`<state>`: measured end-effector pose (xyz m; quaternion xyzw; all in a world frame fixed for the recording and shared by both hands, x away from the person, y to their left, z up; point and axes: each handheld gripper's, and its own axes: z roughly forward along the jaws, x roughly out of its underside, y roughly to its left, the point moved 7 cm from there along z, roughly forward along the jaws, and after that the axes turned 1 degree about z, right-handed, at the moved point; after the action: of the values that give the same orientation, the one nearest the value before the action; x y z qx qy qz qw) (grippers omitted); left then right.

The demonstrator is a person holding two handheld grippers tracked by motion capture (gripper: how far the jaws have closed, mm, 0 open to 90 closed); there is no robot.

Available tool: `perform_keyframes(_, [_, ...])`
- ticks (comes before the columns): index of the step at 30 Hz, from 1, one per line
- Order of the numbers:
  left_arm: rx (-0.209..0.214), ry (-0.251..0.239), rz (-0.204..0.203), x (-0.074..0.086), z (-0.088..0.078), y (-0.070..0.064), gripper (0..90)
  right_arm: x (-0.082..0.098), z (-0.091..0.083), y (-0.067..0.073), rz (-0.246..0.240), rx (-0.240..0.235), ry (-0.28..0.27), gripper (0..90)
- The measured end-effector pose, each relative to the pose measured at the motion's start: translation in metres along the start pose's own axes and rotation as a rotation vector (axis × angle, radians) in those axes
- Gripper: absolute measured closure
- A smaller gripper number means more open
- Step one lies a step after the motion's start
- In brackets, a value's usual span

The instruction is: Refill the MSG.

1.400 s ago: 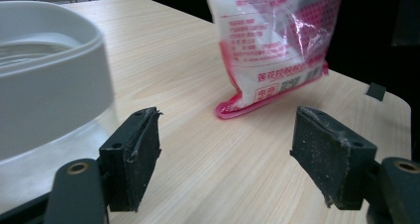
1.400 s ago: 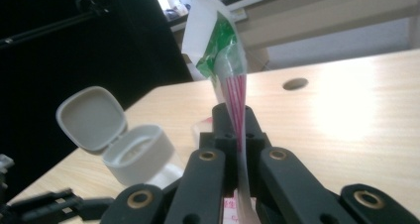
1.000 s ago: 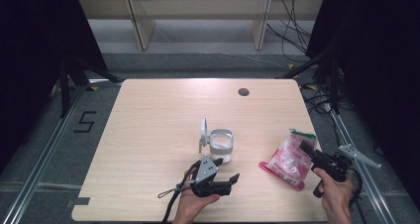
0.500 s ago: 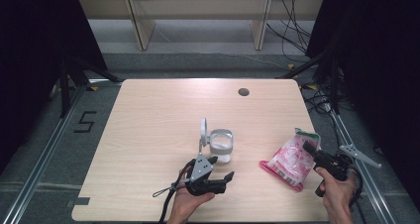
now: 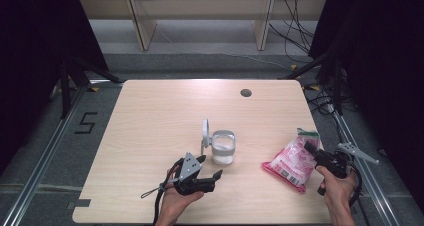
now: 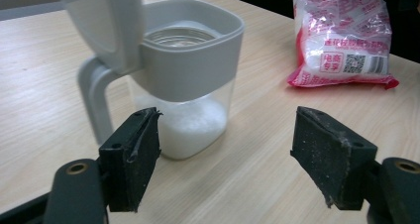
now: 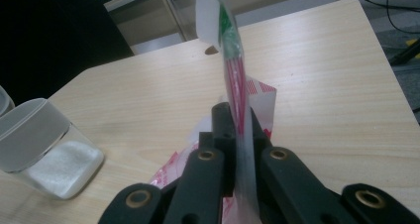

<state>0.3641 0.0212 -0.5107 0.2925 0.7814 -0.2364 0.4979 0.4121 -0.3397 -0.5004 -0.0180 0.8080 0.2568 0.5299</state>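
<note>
Pale wood tabletop [image 5: 150,116] under dark surroundings carries a clear jar [image 5: 223,148] with a grey collar, its lid [image 5: 205,131] flipped up and white grains in the bottom, standing near the front middle. Just short of the jar, the left gripper [image 5: 212,178] has its jaws spread wide with nothing between them. Over at the right edge, the right gripper [image 5: 311,148] has its jaws clamped tight on the top edge of a pink-and-white plastic bag [image 5: 290,161], whose lower end lies on the tabletop well apart from the jar.

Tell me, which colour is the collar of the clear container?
Grey: the clear plastic container's collar is plain grey, seen best in the left gripper view.
</note>
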Motion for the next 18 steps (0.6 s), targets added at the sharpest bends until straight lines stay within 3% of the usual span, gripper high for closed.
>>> perform_keyframes(6, [-0.027,-0.002,-0.010,0.002,-0.006,0.009,26.1,0.005,-0.002,-0.008,-0.003,0.049,0.024,81.1])
perform_keyframes(9, [-0.040,0.003,-0.004,0.003,-0.007,0.014,27.0,0.005,-0.006,-0.007,0.030,0.058,0.031,75.3])
perform_keyframes(10, [-0.045,0.011,0.001,0.003,-0.008,0.017,27.2,0.005,-0.007,-0.009,0.003,0.068,0.034,72.5])
perform_keyframes(11, [-0.047,0.009,-0.004,0.003,-0.008,0.017,27.1,0.005,-0.007,-0.006,0.026,0.058,0.029,70.0])
perform_keyframes(12, [-0.047,0.006,-0.006,0.002,-0.008,0.019,27.0,0.006,-0.009,-0.006,0.024,0.076,0.046,67.6])
perform_keyframes(13, [-0.046,0.002,-0.010,0.002,-0.008,0.020,26.9,0.005,-0.009,-0.006,0.011,0.061,0.018,63.9])
perform_keyframes(14, [-0.050,0.002,-0.007,0.001,-0.008,0.020,26.9,0.006,-0.010,-0.005,0.042,0.090,0.015,61.3])
perform_keyframes(16, [-0.059,0.002,-0.002,0.000,-0.009,0.023,27.1,0.006,-0.014,-0.005,0.030,0.091,0.018,57.9])
perform_keyframes(17, [-0.052,-0.006,0.012,-0.001,-0.009,0.025,27.0,0.004,-0.015,-0.006,0.037,0.106,-0.010,56.7])
perform_keyframes(18, [-0.057,0.007,0.019,-0.001,-0.010,0.026,27.0,0.005,-0.018,-0.005,0.059,0.101,-0.001,55.7])
